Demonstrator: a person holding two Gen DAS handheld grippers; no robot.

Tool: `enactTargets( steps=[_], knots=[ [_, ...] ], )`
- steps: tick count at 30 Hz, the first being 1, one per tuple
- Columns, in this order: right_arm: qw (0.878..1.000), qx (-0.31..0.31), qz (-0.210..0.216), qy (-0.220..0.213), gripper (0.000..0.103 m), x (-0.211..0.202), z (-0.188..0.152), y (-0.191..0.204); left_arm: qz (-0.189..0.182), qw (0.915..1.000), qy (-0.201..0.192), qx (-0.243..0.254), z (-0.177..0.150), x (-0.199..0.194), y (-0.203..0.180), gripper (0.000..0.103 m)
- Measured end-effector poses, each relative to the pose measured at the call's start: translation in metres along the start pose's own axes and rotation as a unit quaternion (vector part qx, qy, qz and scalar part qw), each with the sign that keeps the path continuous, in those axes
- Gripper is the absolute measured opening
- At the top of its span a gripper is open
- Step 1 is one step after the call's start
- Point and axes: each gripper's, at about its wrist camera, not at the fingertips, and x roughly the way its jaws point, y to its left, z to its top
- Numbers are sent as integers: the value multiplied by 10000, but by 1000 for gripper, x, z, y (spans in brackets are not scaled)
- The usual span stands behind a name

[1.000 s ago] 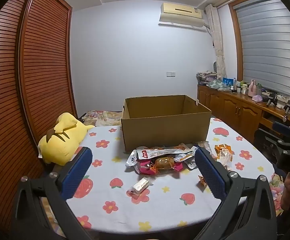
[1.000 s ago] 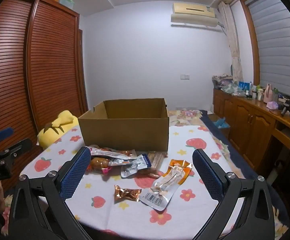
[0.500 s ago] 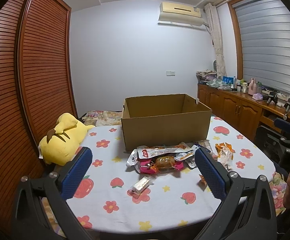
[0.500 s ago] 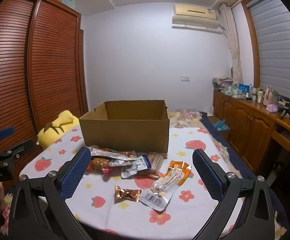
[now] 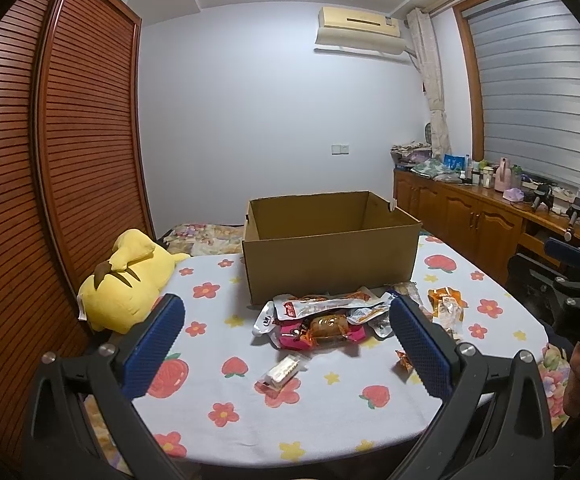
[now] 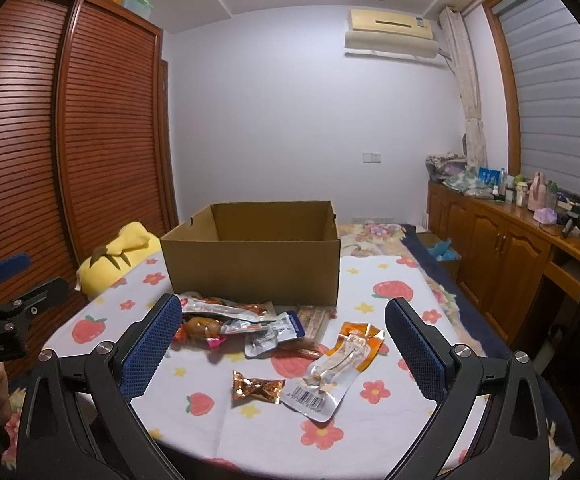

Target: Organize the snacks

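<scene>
Both grippers, left point(image 5: 286, 336) and right point(image 6: 284, 334), fingers spread. Snack labels unreadable; barcode packet point(image 6: 335, 368) at 6 o'clock of box point(image 6: 250, 266) on floral worktop point(image 6: 369, 432).

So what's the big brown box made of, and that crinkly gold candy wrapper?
The big brown box looks like plain cardboard: matte brown walls, thin raw edges, folded corners. The gold candy wrapper looks like metallic foil or foil-coated plastic: it glints, creases sharply, and is twisted at both ends. Which of the two I can't tell.
</scene>
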Motion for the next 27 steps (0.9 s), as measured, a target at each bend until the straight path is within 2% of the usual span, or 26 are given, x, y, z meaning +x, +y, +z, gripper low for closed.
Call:
enactTargets(
  steps=[27],
  knots=[
    [10000, 6, 12, -8, 103, -1, 1, -1, -24, 10000, -81, 21, 2, -7, -4, 103]
  ],
)
